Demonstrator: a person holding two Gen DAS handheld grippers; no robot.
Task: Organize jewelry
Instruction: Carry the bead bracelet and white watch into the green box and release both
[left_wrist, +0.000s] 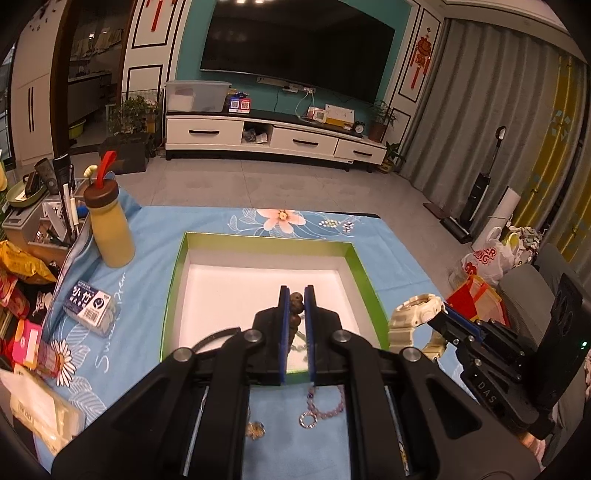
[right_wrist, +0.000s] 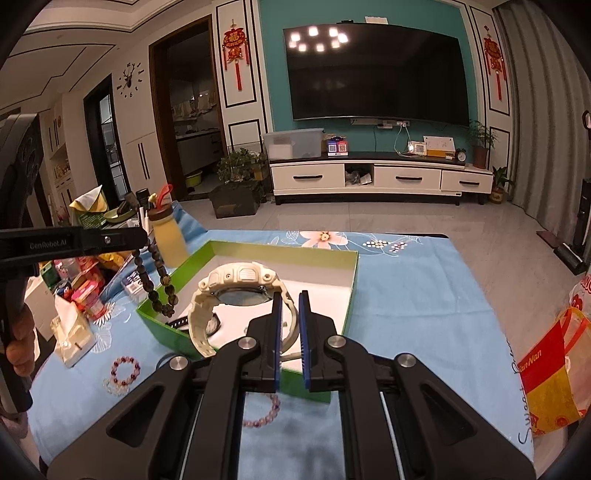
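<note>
My left gripper is shut on a dark brown bead bracelet, which hangs over the near left part of the green box; the beads dangle in the right wrist view. My right gripper is shut on the strap of a cream watch, held over the box; the watch also shows in the left wrist view. A pink bead bracelet and a small gold piece lie on the blue cloth before the box.
A yellow bottle with a red strap stands left of the box, beside a small blue-white pack and clutter. Two more bead bracelets lie left on the cloth. Bags sit at the right.
</note>
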